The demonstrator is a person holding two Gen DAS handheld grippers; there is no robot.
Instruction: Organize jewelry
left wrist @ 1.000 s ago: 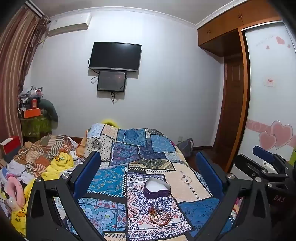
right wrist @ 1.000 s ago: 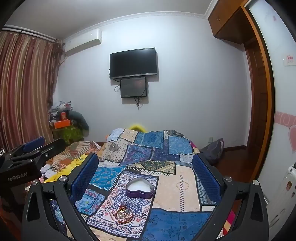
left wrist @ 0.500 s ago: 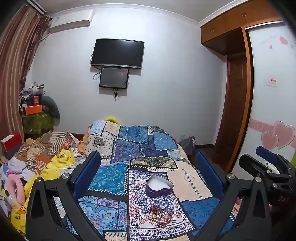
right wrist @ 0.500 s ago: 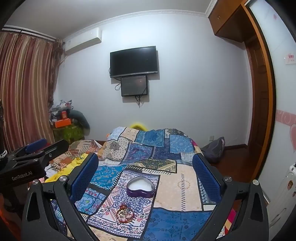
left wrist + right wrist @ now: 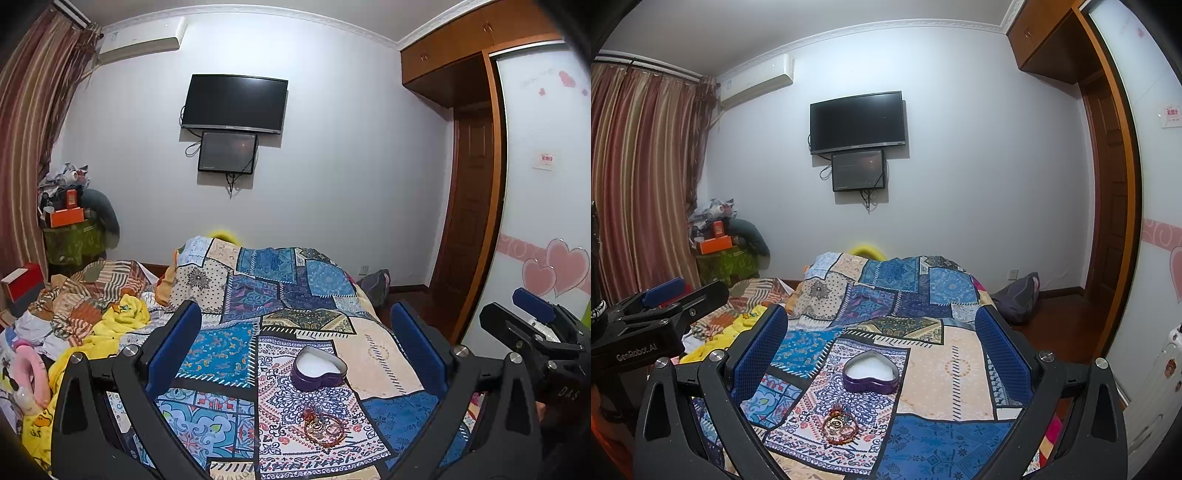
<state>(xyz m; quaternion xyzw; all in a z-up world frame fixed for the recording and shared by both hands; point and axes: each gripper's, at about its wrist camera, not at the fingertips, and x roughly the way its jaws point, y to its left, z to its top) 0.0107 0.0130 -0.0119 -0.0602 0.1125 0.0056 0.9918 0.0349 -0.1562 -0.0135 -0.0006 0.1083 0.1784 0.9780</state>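
You hold both tools above the bed with nothing gripped: the left gripper [image 5: 295, 354] has its blue-padded fingers spread wide, and the right gripper [image 5: 882, 350] stands just as far apart. The task's thing, a small tangled heap of reddish-brown beaded bracelets with gold-toned rings [image 5: 840, 425], lies on the patchwork quilt of blue, cream and purple printed cotton [image 5: 945, 373] at about 6 o'clock from the open heart-shaped purple tin with a white lining [image 5: 870, 373] — near it but not touching. For the pick, bring one gripper down steeply over the heap, so the pads close on the beads and not on a fold of cloth; the quilt looks soft and will likely give under pressure. The beads look hard, round and slippery, so judge the squeeze by the thickest strand. The tin's wall looks thin and smooth, and it may slide when you drop the pieces in — rest your other gripper against its side at 9 or 3 o'clock.
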